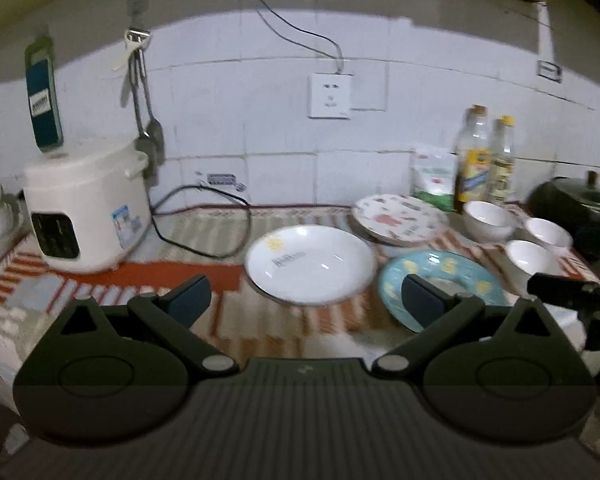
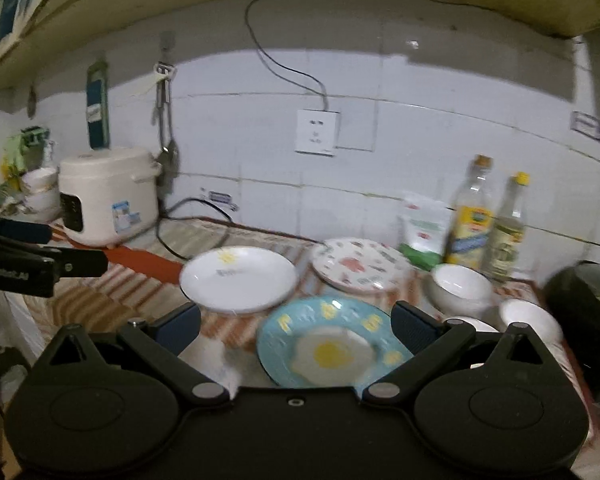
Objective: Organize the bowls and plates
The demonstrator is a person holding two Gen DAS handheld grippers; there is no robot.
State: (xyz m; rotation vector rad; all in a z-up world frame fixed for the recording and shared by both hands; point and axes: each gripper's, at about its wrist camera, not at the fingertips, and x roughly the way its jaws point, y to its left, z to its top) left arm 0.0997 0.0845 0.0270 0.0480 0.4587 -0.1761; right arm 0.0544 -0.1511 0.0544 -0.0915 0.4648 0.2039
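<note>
A white plate (image 1: 310, 262) (image 2: 238, 276) lies mid-counter. A patterned plate (image 1: 398, 218) (image 2: 360, 264) lies behind it to the right. A blue plate with a fried-egg print (image 1: 440, 280) (image 2: 332, 340) lies nearest. Three white bowls (image 1: 488, 220) (image 1: 548, 234) (image 1: 530, 260) stand at the right; they also show in the right wrist view (image 2: 460, 286) (image 2: 530, 316). My left gripper (image 1: 304, 300) is open and empty, above the counter before the white plate. My right gripper (image 2: 296, 324) is open and empty, over the blue plate.
A white rice cooker (image 1: 88, 204) with its cord stands at the left. Two bottles (image 1: 474, 156) (image 1: 502, 160) and a bag (image 1: 434, 178) stand against the tiled wall. A dark pot (image 1: 572, 196) sits far right. More bowls (image 2: 40, 192) are stacked far left.
</note>
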